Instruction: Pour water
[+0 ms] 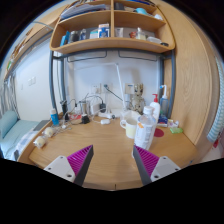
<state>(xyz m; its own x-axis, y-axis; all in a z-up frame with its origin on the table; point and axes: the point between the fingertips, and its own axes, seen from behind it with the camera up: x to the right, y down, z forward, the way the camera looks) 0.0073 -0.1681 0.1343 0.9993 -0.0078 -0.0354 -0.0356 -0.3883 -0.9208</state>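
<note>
My gripper (113,154) hovers over the front of a wooden desk (100,140). It is open, with nothing between its magenta pads (79,160). Beyond the right finger a white bottle (146,131) stands upright on the desk. A cream mug (129,126) sits just left of that bottle and close to it. Both are well ahead of the fingertips and apart from them. Whether either holds water cannot be seen.
Small clutter lines the back of the desk: a blue cup (55,118), a tall bottle (155,108) and a desk lamp (128,97). A small round dish (40,141) lies at the left. A wooden shelf (110,45) with items hangs above.
</note>
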